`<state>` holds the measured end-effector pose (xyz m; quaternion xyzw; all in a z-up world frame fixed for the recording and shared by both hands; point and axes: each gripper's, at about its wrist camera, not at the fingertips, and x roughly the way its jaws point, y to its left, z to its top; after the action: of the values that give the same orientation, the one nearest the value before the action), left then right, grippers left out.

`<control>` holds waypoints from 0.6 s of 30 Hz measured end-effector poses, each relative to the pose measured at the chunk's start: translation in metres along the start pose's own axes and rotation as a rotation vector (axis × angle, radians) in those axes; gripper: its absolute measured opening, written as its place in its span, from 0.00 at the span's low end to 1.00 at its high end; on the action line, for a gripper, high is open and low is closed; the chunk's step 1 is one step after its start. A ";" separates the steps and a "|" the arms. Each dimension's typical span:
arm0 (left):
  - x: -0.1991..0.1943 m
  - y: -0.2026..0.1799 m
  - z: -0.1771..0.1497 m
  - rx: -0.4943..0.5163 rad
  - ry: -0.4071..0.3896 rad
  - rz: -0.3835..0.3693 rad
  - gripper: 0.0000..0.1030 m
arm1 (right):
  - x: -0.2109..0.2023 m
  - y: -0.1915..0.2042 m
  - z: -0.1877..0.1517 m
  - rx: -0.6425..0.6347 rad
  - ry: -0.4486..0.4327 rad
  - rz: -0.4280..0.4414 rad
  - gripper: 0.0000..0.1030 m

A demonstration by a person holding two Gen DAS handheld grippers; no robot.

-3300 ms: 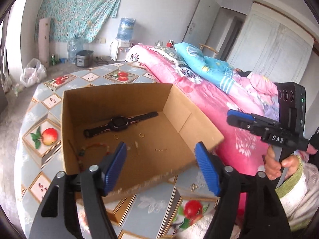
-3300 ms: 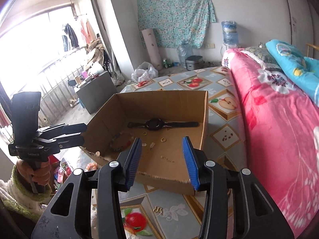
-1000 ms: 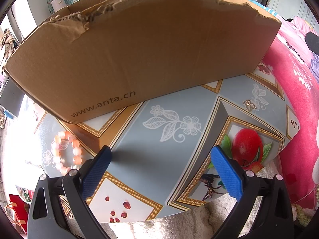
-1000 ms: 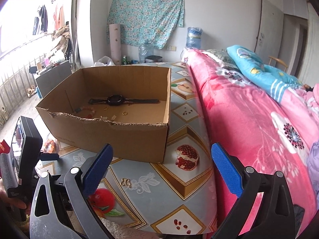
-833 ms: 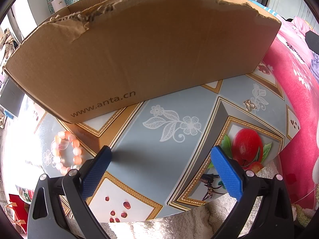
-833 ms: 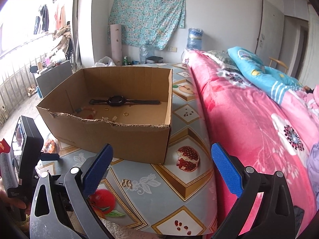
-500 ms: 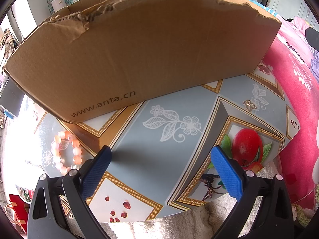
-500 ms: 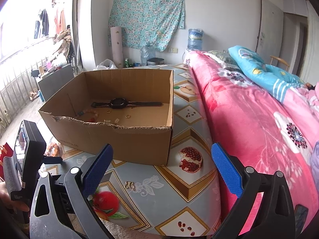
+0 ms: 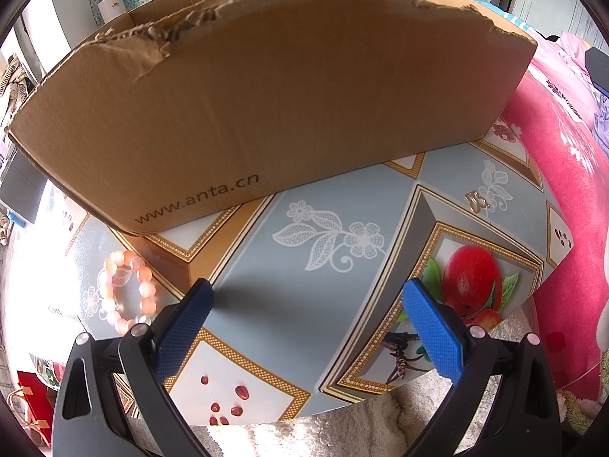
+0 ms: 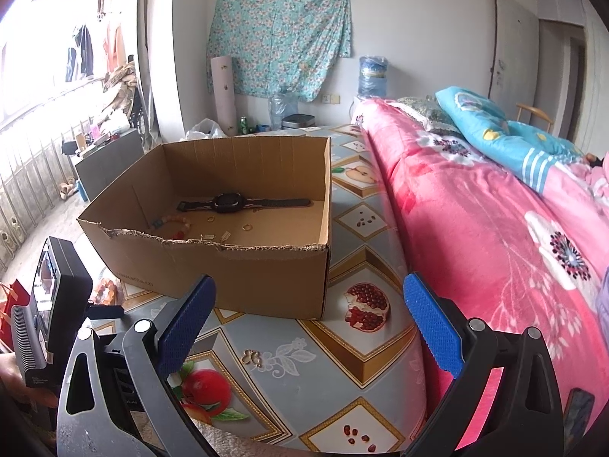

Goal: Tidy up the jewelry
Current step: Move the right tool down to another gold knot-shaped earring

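Bracelet (image 9: pixel 127 292) of pink beads lies on the bench (image 9: pixel 342 304), just left of my left hand-held gripper (image 9: pixel 304 327), nearer it than the right hand-held gripper (image 10: pixel 308 327); both gape empty. Gold earrings (image 10: pixel 252 358) lie ahead of the right. Cardboard box (image 10: pixel 266 274) behind holds a watch (image 10: pixel 243 202), beads and rings.
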<state>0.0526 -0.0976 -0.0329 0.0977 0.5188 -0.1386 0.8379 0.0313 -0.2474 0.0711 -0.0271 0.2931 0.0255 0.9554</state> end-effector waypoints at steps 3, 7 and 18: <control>0.000 0.000 0.000 0.000 0.000 0.000 0.95 | 0.000 0.000 0.000 -0.002 0.000 0.000 0.92; 0.000 0.000 0.000 0.000 0.000 0.000 0.95 | -0.002 0.001 0.000 0.007 -0.009 0.002 0.92; 0.000 0.000 0.000 0.000 0.003 -0.001 0.95 | -0.005 -0.008 -0.005 0.048 0.006 -0.014 0.92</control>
<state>0.0528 -0.0977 -0.0327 0.0976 0.5199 -0.1388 0.8372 0.0250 -0.2560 0.0699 -0.0064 0.2961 0.0115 0.9551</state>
